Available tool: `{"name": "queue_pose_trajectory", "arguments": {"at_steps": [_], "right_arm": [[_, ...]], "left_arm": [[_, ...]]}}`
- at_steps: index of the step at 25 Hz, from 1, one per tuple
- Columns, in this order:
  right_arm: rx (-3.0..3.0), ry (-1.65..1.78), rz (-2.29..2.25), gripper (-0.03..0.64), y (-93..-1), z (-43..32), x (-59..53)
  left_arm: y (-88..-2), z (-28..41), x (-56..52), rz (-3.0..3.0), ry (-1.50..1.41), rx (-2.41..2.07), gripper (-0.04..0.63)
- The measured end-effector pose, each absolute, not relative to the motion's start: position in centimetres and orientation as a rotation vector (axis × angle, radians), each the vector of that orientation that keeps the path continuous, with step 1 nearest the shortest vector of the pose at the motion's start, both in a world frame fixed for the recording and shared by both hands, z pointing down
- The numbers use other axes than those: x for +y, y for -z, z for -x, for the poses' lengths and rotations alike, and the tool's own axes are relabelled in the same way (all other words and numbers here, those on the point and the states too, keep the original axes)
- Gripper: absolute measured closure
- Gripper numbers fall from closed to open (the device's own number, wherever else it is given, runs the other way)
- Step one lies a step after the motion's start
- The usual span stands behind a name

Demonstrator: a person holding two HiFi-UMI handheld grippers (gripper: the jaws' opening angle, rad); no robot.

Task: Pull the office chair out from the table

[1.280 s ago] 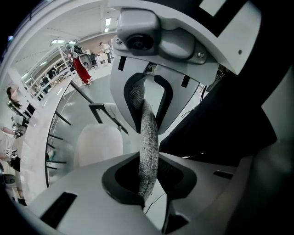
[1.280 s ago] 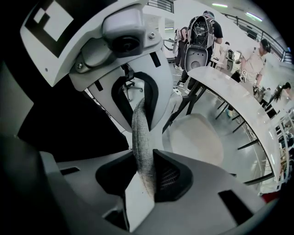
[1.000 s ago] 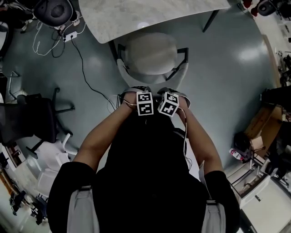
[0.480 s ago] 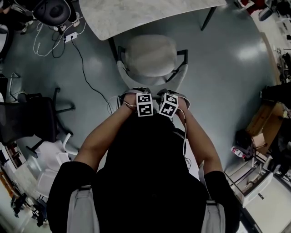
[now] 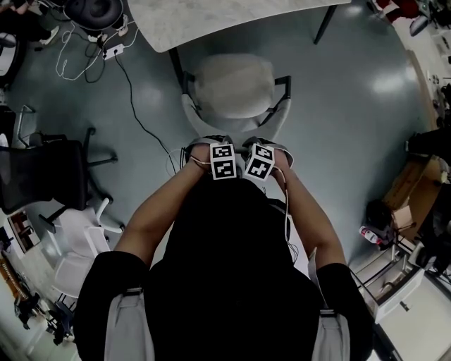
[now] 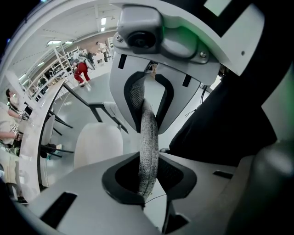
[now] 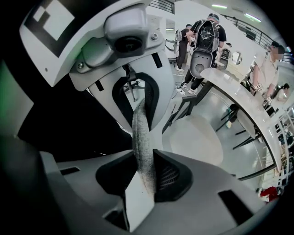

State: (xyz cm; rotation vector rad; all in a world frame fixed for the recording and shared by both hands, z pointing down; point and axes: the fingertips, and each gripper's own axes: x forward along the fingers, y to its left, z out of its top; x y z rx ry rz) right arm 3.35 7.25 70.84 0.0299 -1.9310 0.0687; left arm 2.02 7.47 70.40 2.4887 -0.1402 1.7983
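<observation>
The office chair has a pale seat (image 5: 232, 84), black armrests and a grey mesh backrest. It stands just clear of the marble table (image 5: 211, 21), its back toward me. My left gripper (image 5: 211, 143) and right gripper (image 5: 264, 144) sit side by side on the backrest's top edge. In the left gripper view the grey backrest rim (image 6: 149, 124) runs between both jaws, pinched by the left gripper (image 6: 148, 147), with the seat (image 6: 98, 144) beyond. The right gripper (image 7: 144, 153) clamps the same rim (image 7: 140, 124) beside the seat (image 7: 197, 140).
A black office chair (image 5: 42, 176) stands at the left, with a white chair base (image 5: 70, 240) below it. A black cable (image 5: 134, 106) runs over the floor to a power strip (image 5: 113, 51). A table leg (image 5: 325, 27) slants at upper right. Boxes and clutter (image 5: 409, 197) line the right side.
The chair has rolled back away from the table with both grippers still clamped on its backrest. The table edge now sits higher in the head view, clear of the seat.
</observation>
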Motion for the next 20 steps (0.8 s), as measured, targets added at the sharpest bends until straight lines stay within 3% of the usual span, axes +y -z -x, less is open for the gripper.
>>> {"name": "queue_pose_trajectory", "arguments": {"at_steps": [20], "right_arm": [[-1.924,-0.005,0.006,0.508,-71.0,-6.7,13.9]], "left_arm": [[-70.6,-5.4,14.4,-2.463,-1.786,-0.181,0.512]]}}
